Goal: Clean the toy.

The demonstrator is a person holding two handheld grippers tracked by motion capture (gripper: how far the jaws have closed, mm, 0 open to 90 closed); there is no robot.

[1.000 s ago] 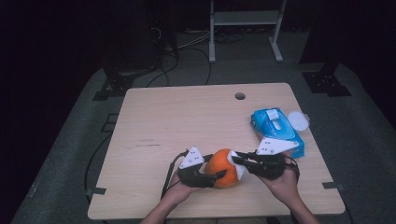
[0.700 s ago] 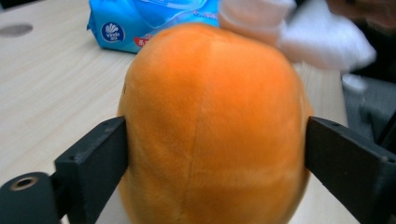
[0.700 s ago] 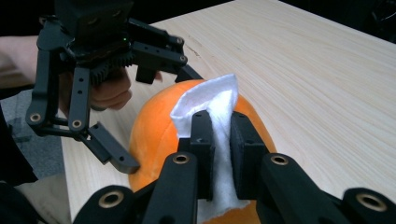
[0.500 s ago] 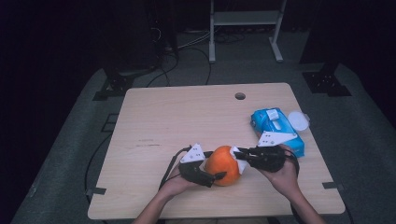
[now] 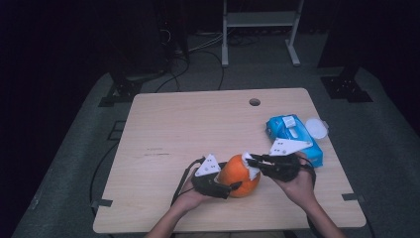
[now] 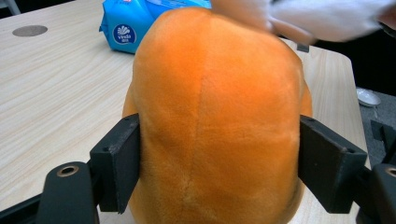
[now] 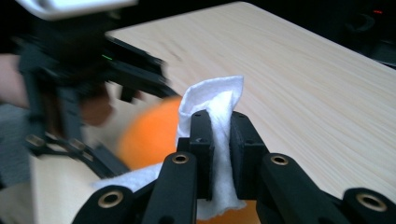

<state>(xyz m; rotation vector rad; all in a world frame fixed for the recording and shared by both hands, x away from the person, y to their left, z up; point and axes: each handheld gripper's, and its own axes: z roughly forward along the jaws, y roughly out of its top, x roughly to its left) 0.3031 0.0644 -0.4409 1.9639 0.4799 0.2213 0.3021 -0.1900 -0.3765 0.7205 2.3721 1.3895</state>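
Note:
An orange plush toy (image 5: 237, 176) rests on the wooden table (image 5: 198, 124) near its front edge. My left gripper (image 5: 233, 183) holds it from the left. In the left gripper view the toy (image 6: 215, 116) fills the gap and both pads press its sides. The left gripper's (image 6: 219, 163) jaws have just been closing on it. My right gripper (image 5: 251, 161) comes in from the right, shut on a folded white wipe (image 7: 219, 95). The wipe (image 5: 251, 171) lies against the toy's upper right side. The right gripper view has the toy (image 7: 149, 135) just beyond the right gripper's (image 7: 219, 126) tips.
A blue pack of wipes (image 5: 292, 136) lies at the table's right edge, just behind my right hand, with a round white lid (image 5: 316, 128) beside it. A cable hole (image 5: 254, 102) sits near the far edge. Dark floor and stands surround the table.
The right gripper and its wipe have crept a little away from the front edge, across the toy's top. The left hand and the toy have stayed put.

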